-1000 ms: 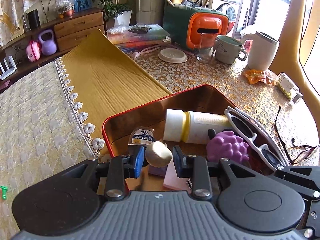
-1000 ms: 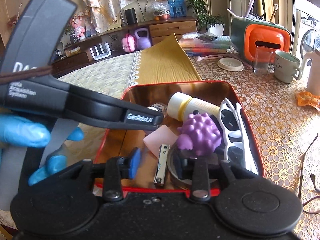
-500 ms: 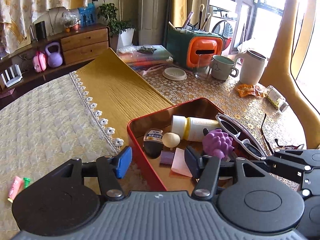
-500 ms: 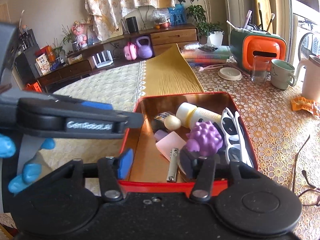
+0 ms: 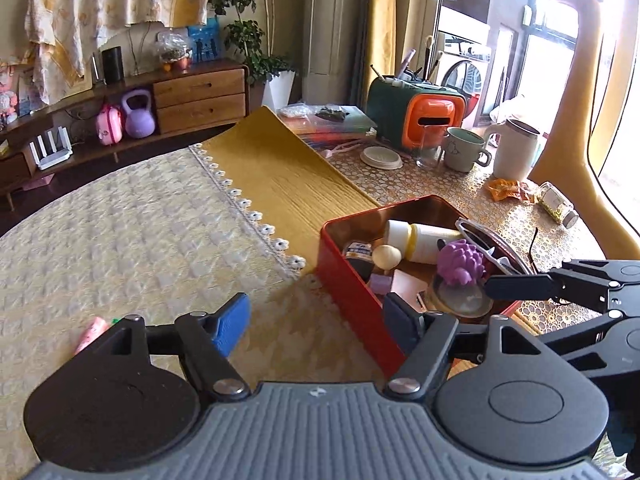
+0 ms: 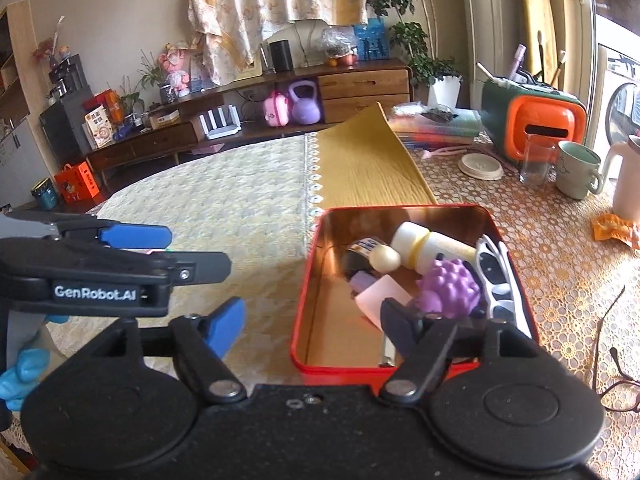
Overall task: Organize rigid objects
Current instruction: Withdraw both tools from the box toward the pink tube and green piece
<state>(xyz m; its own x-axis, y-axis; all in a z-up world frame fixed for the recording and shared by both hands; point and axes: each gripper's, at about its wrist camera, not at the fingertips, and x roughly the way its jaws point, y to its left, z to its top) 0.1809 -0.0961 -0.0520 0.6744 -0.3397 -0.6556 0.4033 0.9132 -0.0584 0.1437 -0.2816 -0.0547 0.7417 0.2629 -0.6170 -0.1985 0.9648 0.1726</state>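
Clutter fills the red tin (image 6: 308, 300) at centre right of the right wrist view: a cream bottle (image 6: 430, 245), a purple bumpy toy (image 6: 450, 286), white sunglasses (image 6: 498, 280) along its right wall, a beige egg-shaped piece (image 6: 385, 258), a pink block (image 6: 382, 294) and a metal nail clipper (image 6: 387, 354) near the front wall. The right gripper (image 6: 314, 326) sits low in that frame with its jaws opening and nothing pressed between the pads. The left gripper (image 5: 316, 322) is also opening and grips nothing; in its own view the tin's near corner lies between its fingers. A pink tube (image 5: 90, 334) lies on the tablecloth (image 5: 120, 240) at lower left of the left wrist view.
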